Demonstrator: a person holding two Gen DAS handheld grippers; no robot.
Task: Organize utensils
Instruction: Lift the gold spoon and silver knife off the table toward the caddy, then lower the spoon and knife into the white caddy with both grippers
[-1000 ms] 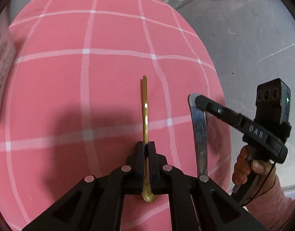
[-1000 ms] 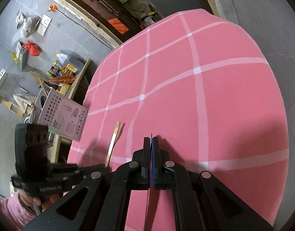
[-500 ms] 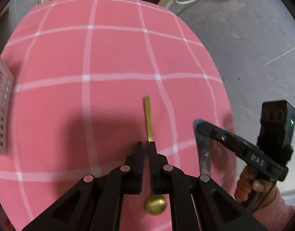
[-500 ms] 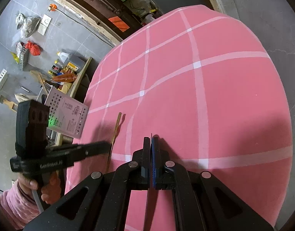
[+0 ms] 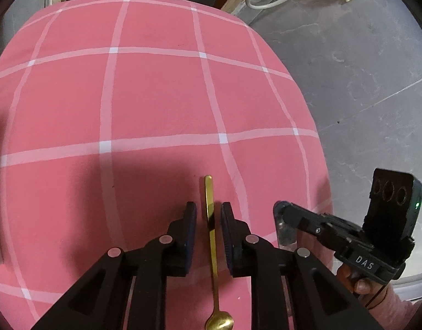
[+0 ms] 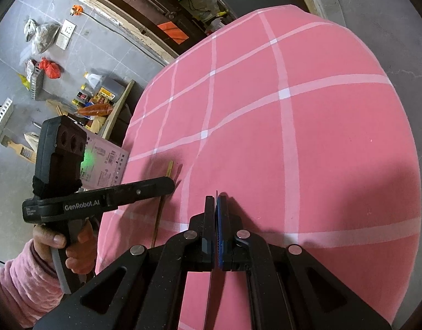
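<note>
Left wrist: gold spoon [image 5: 212, 250] near tablecloth [image 5: 156, 96] edge; wide cloth beyond.

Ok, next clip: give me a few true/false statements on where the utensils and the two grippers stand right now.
1. The gold spoon lies on the pink checked cloth between the left gripper's pads, which do not press on it. True; the jaws are opening.
2. The right gripper is wide open. False: it is shut on a thin silver utensil, seen edge-on in its own view.
3. The spoon's bowl points away from the left wrist camera. False: the bowl is nearest the camera, the handle points away.
4. The silver utensil lies to the right of the gold spoon in the left wrist view. True.
</note>
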